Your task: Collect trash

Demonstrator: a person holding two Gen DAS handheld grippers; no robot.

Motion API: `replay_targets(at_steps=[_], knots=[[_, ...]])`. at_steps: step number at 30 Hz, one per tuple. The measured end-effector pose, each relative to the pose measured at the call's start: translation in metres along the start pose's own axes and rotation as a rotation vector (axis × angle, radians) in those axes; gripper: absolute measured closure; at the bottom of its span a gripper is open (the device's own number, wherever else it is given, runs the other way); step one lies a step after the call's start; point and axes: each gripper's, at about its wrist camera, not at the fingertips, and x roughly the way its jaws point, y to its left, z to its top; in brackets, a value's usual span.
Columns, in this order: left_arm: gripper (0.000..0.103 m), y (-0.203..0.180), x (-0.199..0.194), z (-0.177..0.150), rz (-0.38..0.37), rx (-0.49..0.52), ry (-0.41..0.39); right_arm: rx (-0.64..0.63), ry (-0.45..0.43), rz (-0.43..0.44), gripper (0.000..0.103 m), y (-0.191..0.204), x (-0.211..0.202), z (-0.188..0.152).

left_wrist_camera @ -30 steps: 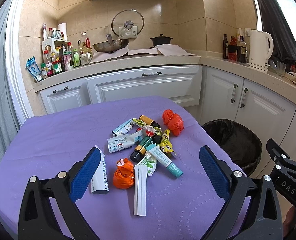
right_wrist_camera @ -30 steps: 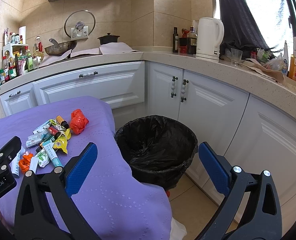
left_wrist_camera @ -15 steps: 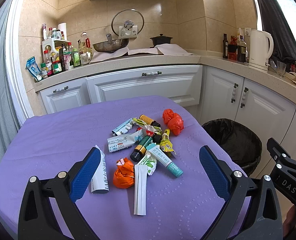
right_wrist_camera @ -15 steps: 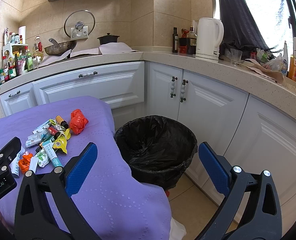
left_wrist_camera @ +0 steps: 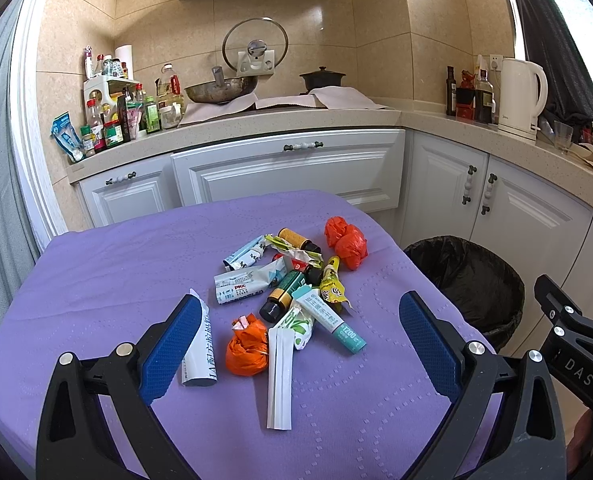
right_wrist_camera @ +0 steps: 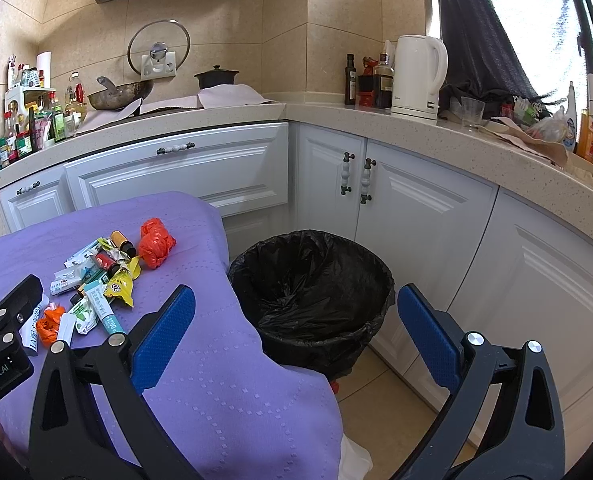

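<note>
A heap of trash lies on the purple tablecloth point(left_wrist_camera: 108, 276): an orange crumpled bag point(left_wrist_camera: 247, 345), a second orange bag point(left_wrist_camera: 346, 242), a teal tube point(left_wrist_camera: 330, 318), a white folded wrapper point(left_wrist_camera: 279, 380), a white packet point(left_wrist_camera: 198, 354), small bottles and sachets. My left gripper point(left_wrist_camera: 296, 350) hovers open just in front of the heap, holding nothing. My right gripper point(right_wrist_camera: 296, 336) is open and empty too, above the table's right edge, facing the black-lined trash bin point(right_wrist_camera: 312, 296) on the floor. The same heap point(right_wrist_camera: 96, 284) appears at the left of the right wrist view.
White cabinets point(left_wrist_camera: 288, 168) and a stone counter wrap around behind the table. On the counter stand a wok point(left_wrist_camera: 220, 90), a black pot point(left_wrist_camera: 322, 78), condiment bottles point(left_wrist_camera: 112, 120) and a white kettle point(right_wrist_camera: 416, 76). The bin point(left_wrist_camera: 472, 280) sits between table and cabinets.
</note>
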Motion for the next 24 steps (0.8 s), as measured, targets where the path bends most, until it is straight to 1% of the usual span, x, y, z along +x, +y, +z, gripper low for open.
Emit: replay_targets(at_steps=[21, 24], knots=[[0.007, -0.0041, 0.0010, -0.0059, -0.004, 0.006, 0.007, 0.001, 0.009, -0.004, 0.004, -0.0087, 0.0012, -0.0034], [0.007, -0.0062, 0.0079, -0.0098, -0.008, 0.010, 0.013, 0.002, 0.012, -0.005, 0.004, -0.0083, 0.0025, -0.0042]])
